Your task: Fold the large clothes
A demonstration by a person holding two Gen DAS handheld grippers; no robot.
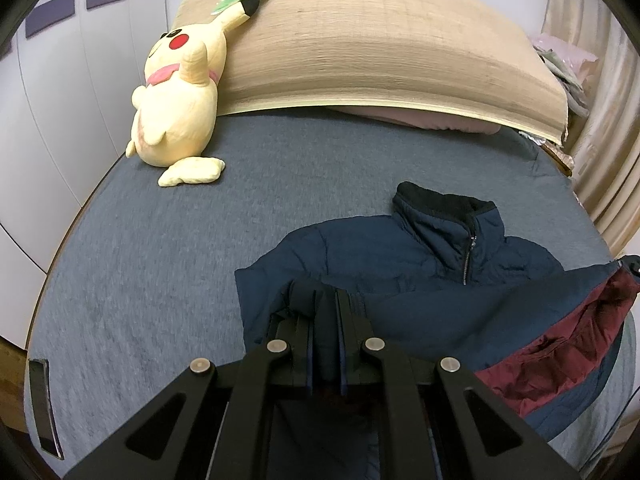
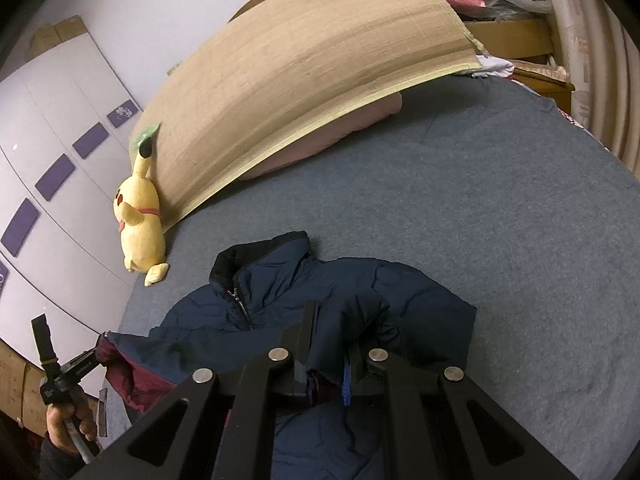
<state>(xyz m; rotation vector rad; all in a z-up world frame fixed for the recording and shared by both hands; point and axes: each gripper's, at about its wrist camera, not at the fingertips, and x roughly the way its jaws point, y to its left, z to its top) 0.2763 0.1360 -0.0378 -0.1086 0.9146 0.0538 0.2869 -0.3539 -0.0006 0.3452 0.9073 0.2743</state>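
Both grippers pinch the navy jacket point(image 1: 400, 256) on the bed point(image 1: 160, 280).

The left gripper point(image 1: 326, 300) has its fingers pressed onto a fold of navy fabric; the right gripper point(image 2: 332, 320) likewise clamps a bunched fold. Beyond the fingers the jacket lies collar-up, maroon lining point(image 1: 560, 344) showing beside them. A yellow plush toy point(image 1: 180, 92) leans against a straw mat point(image 1: 380, 48) far ahead.

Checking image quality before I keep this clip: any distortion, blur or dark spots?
Left wrist view: strong fisheye bend, black corner vignette, dim warm light, jacket sharp. Right wrist view: same curvature bows the mat; jacket folds near the tool go murky.
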